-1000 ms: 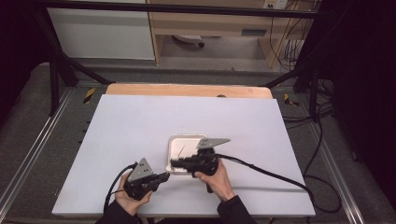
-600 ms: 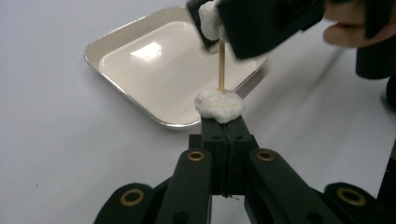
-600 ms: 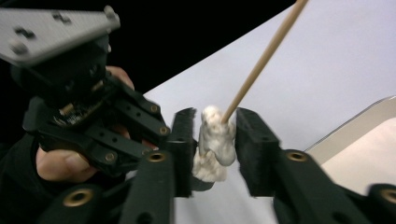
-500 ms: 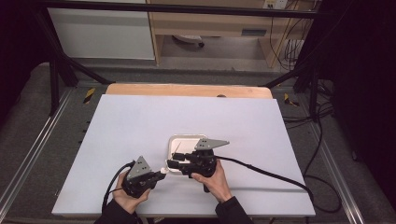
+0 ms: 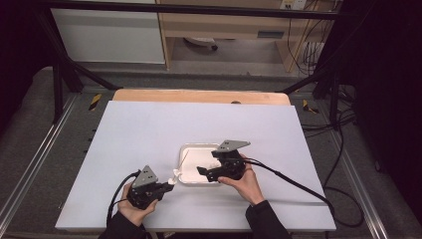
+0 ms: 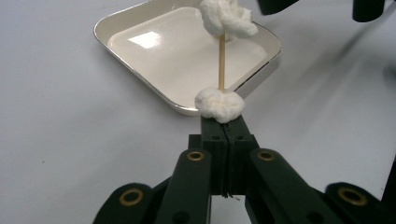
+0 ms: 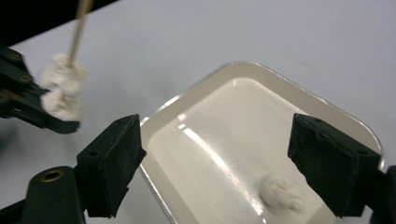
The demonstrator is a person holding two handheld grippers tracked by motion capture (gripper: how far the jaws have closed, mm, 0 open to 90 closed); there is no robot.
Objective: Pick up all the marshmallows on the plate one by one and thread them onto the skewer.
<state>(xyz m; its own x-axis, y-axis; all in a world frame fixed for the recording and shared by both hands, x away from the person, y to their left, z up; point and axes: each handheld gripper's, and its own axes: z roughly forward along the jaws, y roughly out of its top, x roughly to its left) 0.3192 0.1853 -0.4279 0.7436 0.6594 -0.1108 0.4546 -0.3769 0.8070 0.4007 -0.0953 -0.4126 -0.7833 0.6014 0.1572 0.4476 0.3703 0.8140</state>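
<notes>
White tray (image 5: pixel 185 149) rim by L gripper (image 5: pixel 169 185) skewer (image 6: pixel 221 60) | R gripper (image 5: pixel 200 171) wide over tray

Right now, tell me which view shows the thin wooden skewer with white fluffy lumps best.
The left gripper view: the thin wooden skewer rises from the shut left tool, one lump at its jaws, another higher up. The right gripper view catches it blurred at the upper left corner. The high view shows a pale speck beside the white rectangular tray.

A lab: white-topped test table (image 5: pixel 149 129) in a black metal frame (image 5: pixel 59 74), loose cables (image 5: pixel 318 55) behind.
</notes>
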